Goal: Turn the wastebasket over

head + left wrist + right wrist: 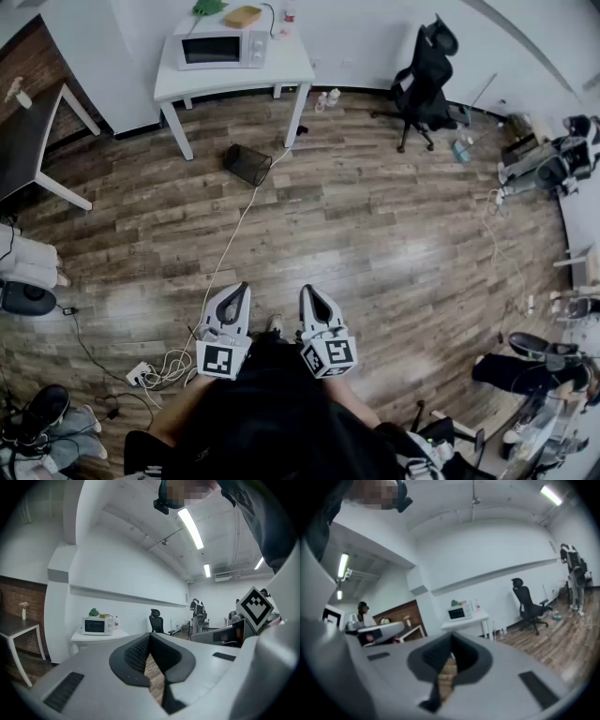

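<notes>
The wastebasket, a black mesh one, lies on its side on the wooden floor by the white table's leg, far ahead of both grippers. My left gripper and right gripper are held side by side close to my body, pointing roughly level toward the table. In the left gripper view the left gripper's jaws meet at the tips with nothing between them. The right gripper is likewise shut and empty. Neither gripper view shows the wastebasket.
A white table carries a microwave. A black office chair stands at the back right. A white cable runs across the floor to a power strip. A dark table is at left. People sit at the far right.
</notes>
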`<state>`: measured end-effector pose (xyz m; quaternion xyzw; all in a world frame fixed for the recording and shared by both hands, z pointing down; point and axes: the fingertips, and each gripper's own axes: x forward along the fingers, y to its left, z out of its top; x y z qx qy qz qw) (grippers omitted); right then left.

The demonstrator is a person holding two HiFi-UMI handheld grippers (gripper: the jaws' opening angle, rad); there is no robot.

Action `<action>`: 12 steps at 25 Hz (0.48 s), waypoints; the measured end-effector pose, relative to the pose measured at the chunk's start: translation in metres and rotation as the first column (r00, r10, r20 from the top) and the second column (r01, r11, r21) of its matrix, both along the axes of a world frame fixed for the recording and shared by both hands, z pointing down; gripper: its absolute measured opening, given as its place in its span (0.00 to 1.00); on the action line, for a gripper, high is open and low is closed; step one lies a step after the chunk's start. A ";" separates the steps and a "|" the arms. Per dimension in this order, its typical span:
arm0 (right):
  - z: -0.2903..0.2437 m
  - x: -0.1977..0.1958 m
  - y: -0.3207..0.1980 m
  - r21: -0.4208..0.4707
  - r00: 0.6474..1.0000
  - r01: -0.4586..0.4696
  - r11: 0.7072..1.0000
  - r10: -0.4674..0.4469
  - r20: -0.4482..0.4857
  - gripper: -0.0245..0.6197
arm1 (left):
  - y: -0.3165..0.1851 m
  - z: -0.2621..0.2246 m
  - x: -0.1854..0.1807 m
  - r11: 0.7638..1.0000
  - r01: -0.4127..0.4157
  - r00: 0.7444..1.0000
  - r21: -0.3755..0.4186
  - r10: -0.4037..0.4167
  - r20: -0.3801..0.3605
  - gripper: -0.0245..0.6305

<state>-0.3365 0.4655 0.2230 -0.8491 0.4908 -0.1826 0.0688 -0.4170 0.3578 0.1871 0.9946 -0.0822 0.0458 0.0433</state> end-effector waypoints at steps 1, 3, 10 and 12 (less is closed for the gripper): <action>0.000 -0.001 0.000 0.002 1.000 0.003 1.000 -0.003 -0.001 0.09 | 0.001 0.000 0.000 1.000 0.001 1.000 -0.002 -0.001 0.000 0.09; -0.001 -0.002 0.000 0.005 1.000 0.007 1.000 -0.007 -0.002 0.09 | 0.002 0.001 -0.001 1.000 0.004 1.000 -0.004 -0.004 0.001 0.09; -0.005 0.002 0.010 0.025 1.000 0.011 1.000 -0.011 -0.004 0.09 | 0.012 0.001 0.002 1.000 0.011 1.000 0.006 -0.011 -0.002 0.09; -0.006 0.005 0.013 0.034 1.000 0.009 0.999 -0.009 -0.001 0.09 | 0.015 0.001 0.004 1.000 0.016 1.000 0.004 -0.016 0.001 0.09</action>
